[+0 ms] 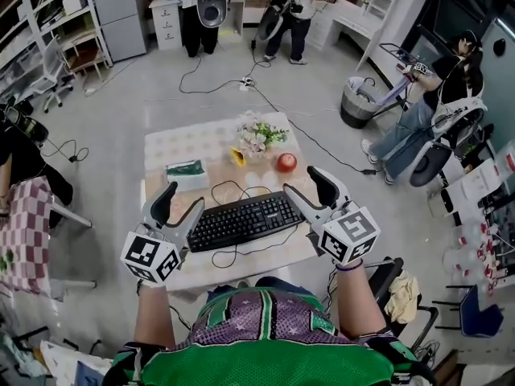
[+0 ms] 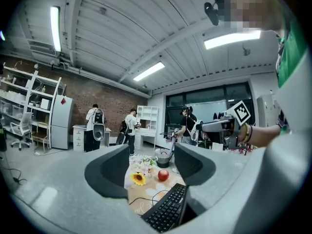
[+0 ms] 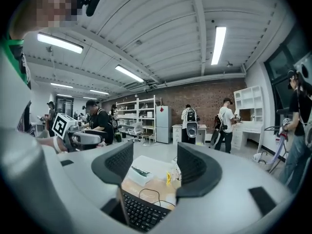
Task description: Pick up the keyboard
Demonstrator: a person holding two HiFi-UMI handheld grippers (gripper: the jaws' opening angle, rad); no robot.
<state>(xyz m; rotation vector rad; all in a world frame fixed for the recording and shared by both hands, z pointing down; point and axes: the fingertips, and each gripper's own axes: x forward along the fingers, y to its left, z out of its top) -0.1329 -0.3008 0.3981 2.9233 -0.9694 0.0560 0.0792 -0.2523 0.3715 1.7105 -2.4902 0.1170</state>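
Head view, keyboard: a black, flat, rectangular keyboard [image 1: 245, 220] with rows of small keys lies slanted on the near part of the bench [image 1: 173, 147], and its thin black cable [image 1: 233, 190] loops over the top.
Head view, bench: a small square top with a pale flower-patterned cover; a round, glossy red apple [image 1: 286, 162], a bunch of soft flowers [image 1: 259, 137], a yellow sunflower [image 1: 237, 157] and a flat white and green box [image 1: 187, 174] sit beyond the keyboard.
Head view, tools: the left tool [image 1: 182, 199] stands at the keyboard's left end and the right tool [image 1: 306, 183] at its right end. Both are smooth grey plastic with dark curved pads, and each carries a white cube printed with black squares.
Left gripper view: the jaws stand wide apart and clamp nothing. The keyboard's end shows low, by the base of the right-hand jaw, and the apple and sunflower lie farther off between the jaws.
Right gripper view: the jaws are spread, with ribbed dark pads that press on nothing. The keyboard's end sits low beneath the left-hand jaw, and the box lies beyond on the bench.
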